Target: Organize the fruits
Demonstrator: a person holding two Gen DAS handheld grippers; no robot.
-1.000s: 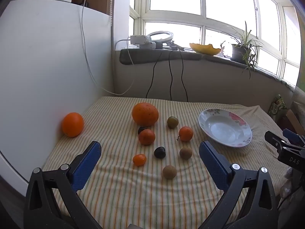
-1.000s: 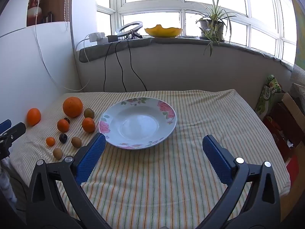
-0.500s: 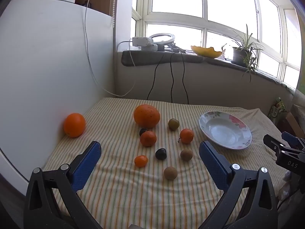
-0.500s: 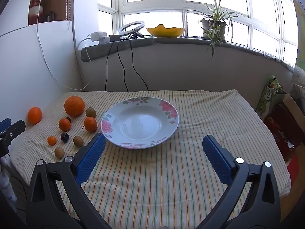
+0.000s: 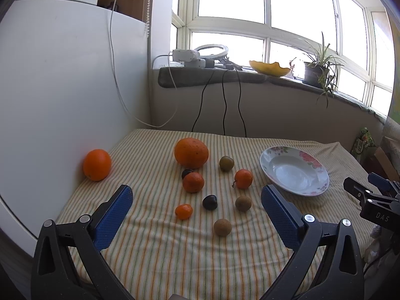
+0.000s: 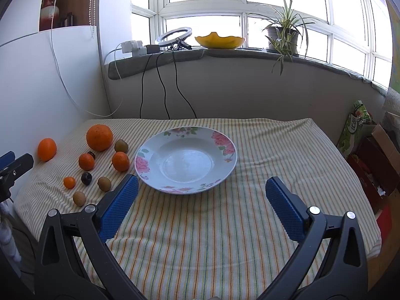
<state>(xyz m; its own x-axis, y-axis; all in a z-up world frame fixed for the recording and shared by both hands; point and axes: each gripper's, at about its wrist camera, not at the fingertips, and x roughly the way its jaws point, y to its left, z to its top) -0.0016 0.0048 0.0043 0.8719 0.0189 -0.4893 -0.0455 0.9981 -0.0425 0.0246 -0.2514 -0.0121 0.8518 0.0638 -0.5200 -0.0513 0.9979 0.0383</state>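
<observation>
Both hand-held grippers, left (image 5: pixel 197 207) and right (image 6: pixel 201 201), gape wide and empty; take the probable kiwi (image 5: pixel 222 227) left of the plate (image 5: pixel 322 175) first.

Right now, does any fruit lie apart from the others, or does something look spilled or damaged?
Nothing is spilled or damaged. One orange lies alone at the left edge of the striped cloth, by the white panel, away from the cluster near the large orange. The floral plate holds no fruit yet.

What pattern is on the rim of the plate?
Pink flowers with green leaves on the white plate; right wrist view shows it best.
</observation>
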